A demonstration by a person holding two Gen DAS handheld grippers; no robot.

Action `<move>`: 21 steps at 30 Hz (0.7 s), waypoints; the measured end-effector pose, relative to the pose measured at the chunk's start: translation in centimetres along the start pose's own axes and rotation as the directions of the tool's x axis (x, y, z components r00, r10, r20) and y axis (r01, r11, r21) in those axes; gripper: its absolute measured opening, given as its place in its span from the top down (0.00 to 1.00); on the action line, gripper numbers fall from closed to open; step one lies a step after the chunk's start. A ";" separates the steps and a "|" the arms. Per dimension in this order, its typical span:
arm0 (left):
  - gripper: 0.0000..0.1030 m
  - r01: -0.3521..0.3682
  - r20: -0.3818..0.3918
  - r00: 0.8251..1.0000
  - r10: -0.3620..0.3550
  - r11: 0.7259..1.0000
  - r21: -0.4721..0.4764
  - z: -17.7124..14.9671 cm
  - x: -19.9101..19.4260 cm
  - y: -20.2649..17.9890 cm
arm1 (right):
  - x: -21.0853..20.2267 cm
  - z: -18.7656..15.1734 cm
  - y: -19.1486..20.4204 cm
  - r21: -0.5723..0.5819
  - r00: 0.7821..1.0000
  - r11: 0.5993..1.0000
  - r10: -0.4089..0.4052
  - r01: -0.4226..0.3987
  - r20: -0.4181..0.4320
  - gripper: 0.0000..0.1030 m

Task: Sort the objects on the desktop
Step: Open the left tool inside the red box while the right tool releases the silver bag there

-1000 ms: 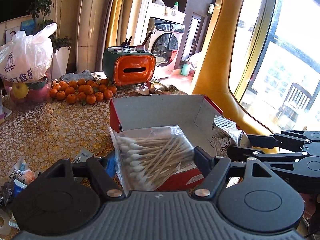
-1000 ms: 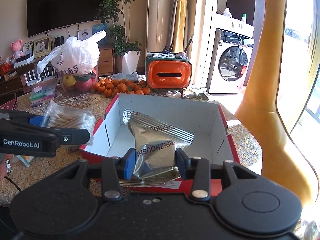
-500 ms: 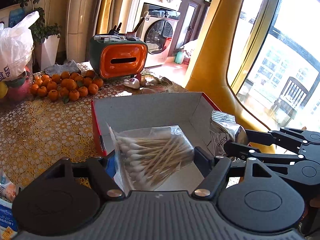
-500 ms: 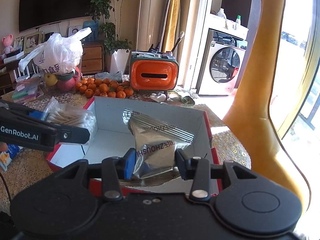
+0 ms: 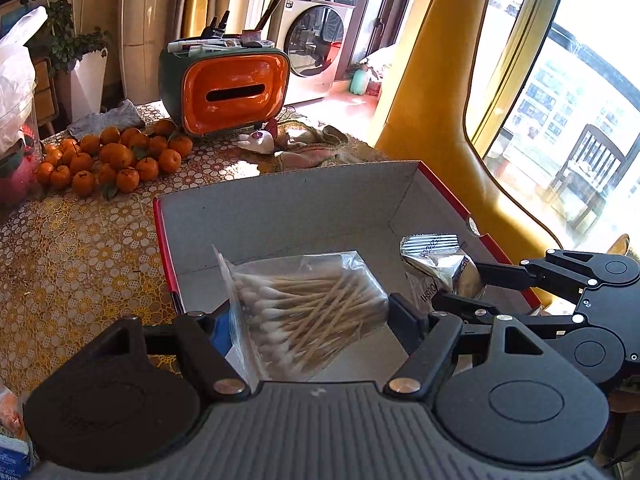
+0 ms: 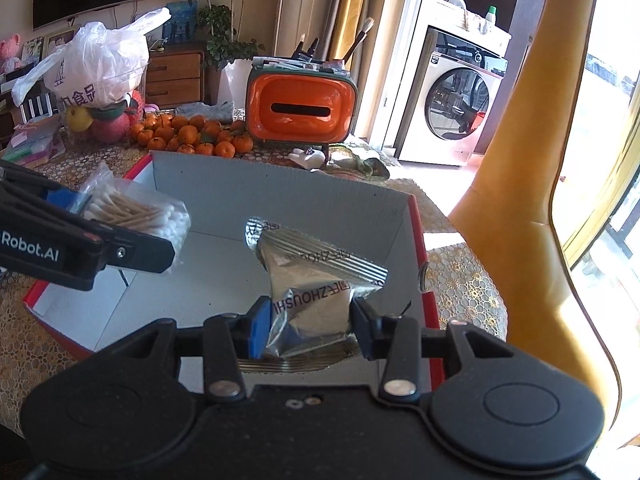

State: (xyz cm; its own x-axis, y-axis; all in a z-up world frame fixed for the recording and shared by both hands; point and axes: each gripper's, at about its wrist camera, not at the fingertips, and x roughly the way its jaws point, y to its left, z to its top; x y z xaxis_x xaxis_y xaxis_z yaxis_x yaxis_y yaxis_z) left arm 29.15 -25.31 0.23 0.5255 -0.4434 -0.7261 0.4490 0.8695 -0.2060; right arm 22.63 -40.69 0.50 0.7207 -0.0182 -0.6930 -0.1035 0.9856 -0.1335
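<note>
My left gripper (image 5: 308, 320) is clamped on one bag of cotton swabs (image 5: 308, 312); my right gripper (image 6: 310, 322) is clamped on one foil packet (image 6: 316, 280). Both loads hang over the open red box (image 5: 280, 216), above its floor, not touching it as far as I can tell.

Key relation: box floor lies straight below and slightly ahead of both grippers. Swab bag sits over the left half, packet over the right half near the right wall (image 6: 416, 264). Swab sticks run roughly across my left gripper, slanting toward the far right corner. Packet stands upright, long axis vertical, sealed edge on top.

Neither hand is nearer; both are already over the box. My guess is the next move is a short drop and release, no sideways travel.

Count: one box, nothing inside it that I can see. Two items held. On the desk (image 5: 80, 248) beyond: a pile of small oranges (image 5: 112, 156), too bunched to count, and one orange tissue holder (image 5: 228, 92).
</note>
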 end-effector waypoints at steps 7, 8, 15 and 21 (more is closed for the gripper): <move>0.26 -0.005 -0.063 0.998 0.005 1.000 -0.003 0.2 2.2 -0.1 | 2.3 -0.3 -0.1 -0.016 0.997 0.999 0.045 -0.046 -0.065 0.59; 0.26 -0.006 -0.073 0.997 0.005 1.000 -0.005 0.3 2.5 -0.1 | 2.5 -0.4 -0.1 -0.020 0.996 0.999 0.048 -0.049 -0.078 0.59; 0.26 -0.010 -0.149 0.989 0.011 1.000 0.008 1.0 4.7 0.1 | 4.5 -0.5 -0.1 -0.041 0.987 0.997 0.062 -0.068 -0.148 0.59; 0.26 -0.042 -0.210 0.976 0.049 0.998 0.038 1.3 6.4 0.2 | 5.9 -0.7 -0.3 -0.035 0.977 0.996 0.076 -0.085 -0.201 0.59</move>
State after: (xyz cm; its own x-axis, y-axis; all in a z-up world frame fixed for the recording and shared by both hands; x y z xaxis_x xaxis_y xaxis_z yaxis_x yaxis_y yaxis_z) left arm 33.58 -28.27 -3.59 0.3835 -0.3442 -0.8570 0.4539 0.8784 -0.1497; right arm 26.44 -41.23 -3.99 0.5581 0.0237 -0.8295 -0.1886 0.9771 -0.0990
